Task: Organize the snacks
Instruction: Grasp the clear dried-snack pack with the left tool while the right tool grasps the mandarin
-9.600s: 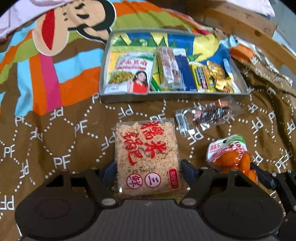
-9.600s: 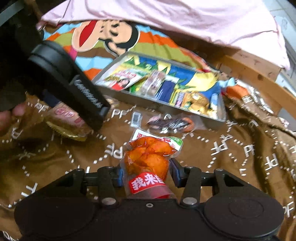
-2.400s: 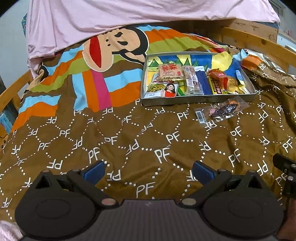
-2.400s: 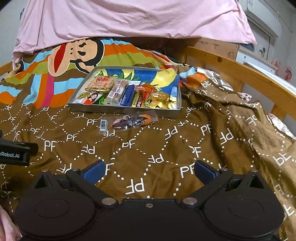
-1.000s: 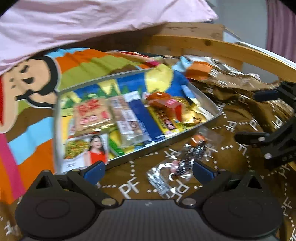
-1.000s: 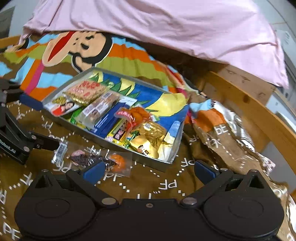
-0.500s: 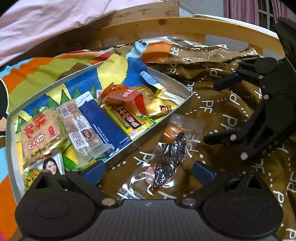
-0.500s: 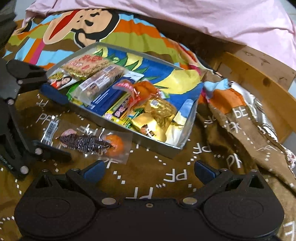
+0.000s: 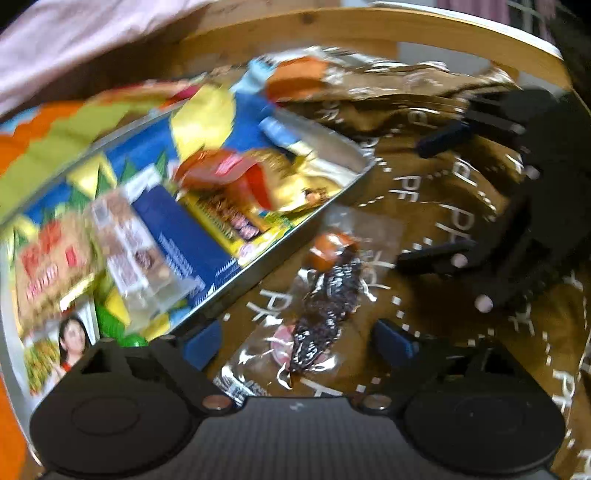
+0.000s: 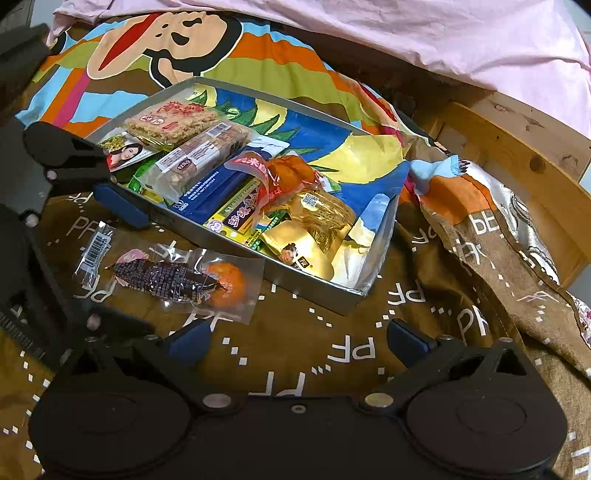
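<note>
A clear packet with a dark purple corn cob and an orange piece [image 9: 325, 295] [image 10: 173, 277] lies on the brown blanket just outside the metal tray [image 9: 273, 254] [image 10: 314, 284]. The tray holds several snack packs: a rice cracker pack [image 10: 171, 120], a nut bar [image 10: 201, 155], a blue pack [image 10: 218, 192], an orange-red pouch [image 10: 280, 173] and gold packets [image 10: 314, 221]. My left gripper [image 9: 299, 339] is open and low over the packet, its fingers on either side of the near end. My right gripper [image 10: 295, 339] is open and empty, to the right of the packet.
A wooden bed rail [image 10: 517, 155] runs along the far right. A pink sheet [image 10: 406, 33] lies beyond the tray. The striped cartoon cover [image 10: 155, 48] spreads behind it. Rumpled brown blanket folds [image 10: 498, 258] lie right of the tray.
My left gripper has moved forward and down, so the corn packet now lies between its open fingers. My right gripper has edged closer to the tray's near corner.
</note>
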